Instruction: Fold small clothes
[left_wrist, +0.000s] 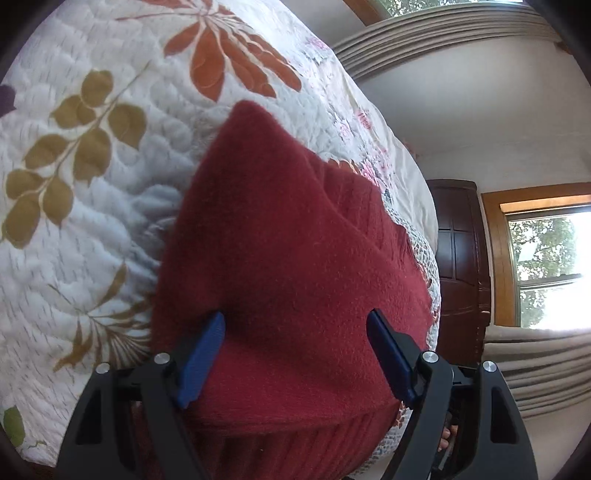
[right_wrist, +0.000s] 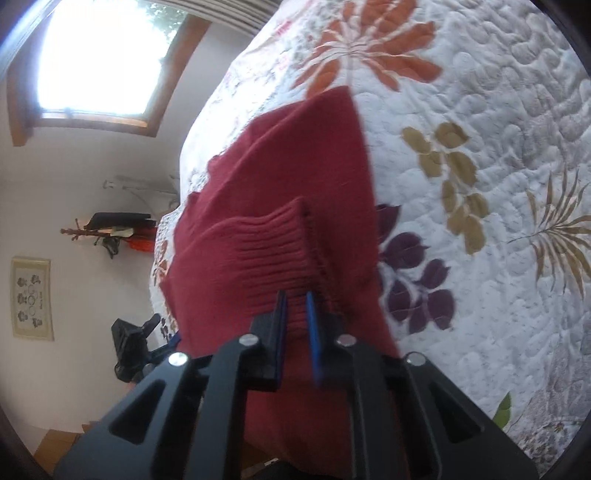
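Two grippers: both at one red knitted garment (left_wrist: 288, 258), which lies on a quilted floral bedspread (left_wrist: 74, 221)
Garment, place: on the bedspread near its edge, filling the left wrist view from about 12 o'clock down to 6 o'clock; in the right wrist view it runs from 12 o'clock to 6 o'clock, with the bedspread to its 3 o'clock side
Left gripper (left_wrist: 295, 354): jaws spread wide, blue pads at 7 and 5 o'clock of the view, the red cloth lying between them; it holds nothing that I can see, though whether the pads touch the cloth below is not clear
Right gripper (right_wrist: 295, 332): jaws drawn nearly together, pinching the ribbed band (right_wrist: 273, 251) of the garment between the blue pads
Fold so far: one layer appears already laid over another, a diagonal edge showing across the cloth at about 2 o'clock in the left wrist view, and the ribbed band stands raised above the body of the garment
Left to do, by my judgement: carry the ribbed end over and lay it down, flatten, perhaps one more fold; roughly midway
Room: window (left_wrist: 546, 266) at 3 o'clock in the left wrist view, dark wooden cabinet (left_wrist: 458, 258) beside it
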